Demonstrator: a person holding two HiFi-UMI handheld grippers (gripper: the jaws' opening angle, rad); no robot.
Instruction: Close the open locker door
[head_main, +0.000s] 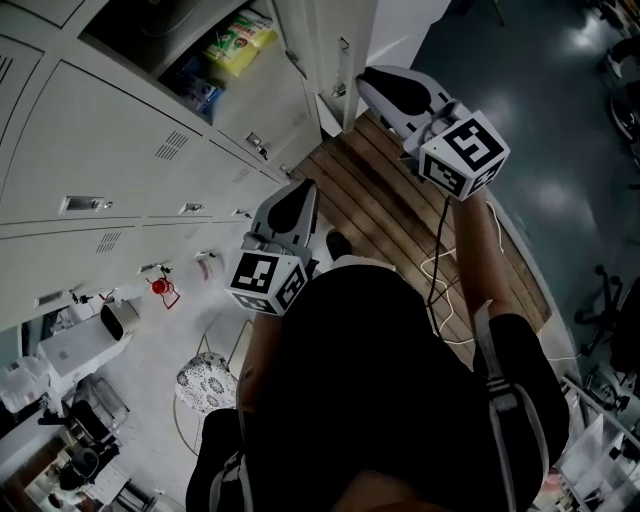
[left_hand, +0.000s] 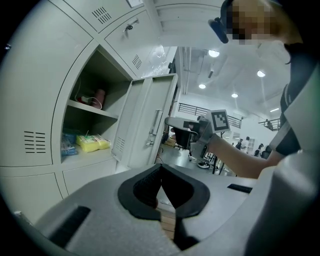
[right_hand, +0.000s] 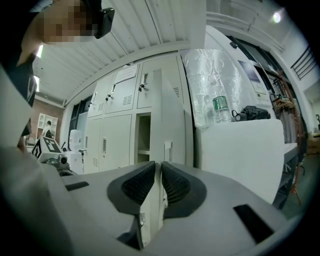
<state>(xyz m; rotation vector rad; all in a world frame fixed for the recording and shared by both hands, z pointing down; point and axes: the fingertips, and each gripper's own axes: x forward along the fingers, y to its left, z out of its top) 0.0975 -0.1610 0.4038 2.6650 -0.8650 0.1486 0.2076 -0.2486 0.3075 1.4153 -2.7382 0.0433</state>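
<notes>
The open locker (head_main: 170, 40) holds a yellow pack (head_main: 240, 42) on its shelf (left_hand: 90, 152). Its white door (head_main: 350, 40) swings out towards me, handle (left_hand: 154, 127) on its outer face. My right gripper (head_main: 366, 80) reaches to the door's free edge. In the right gripper view its jaws (right_hand: 160, 167) stand drawn to a narrow slit with the door's edge (right_hand: 172, 115) running into it. The left gripper view shows that right gripper (left_hand: 172, 121) at the door's edge. My left gripper (head_main: 305, 190) hangs lower, away from the door, its pads (left_hand: 161, 170) together and empty.
Closed lockers (head_main: 110, 140) line the wall beside the open one. A wooden slatted platform (head_main: 380, 200) lies underfoot with a white cable (head_main: 440, 270) on it. A white partition (right_hand: 240, 155) with a bottle (right_hand: 218, 109) on top stands right of the door.
</notes>
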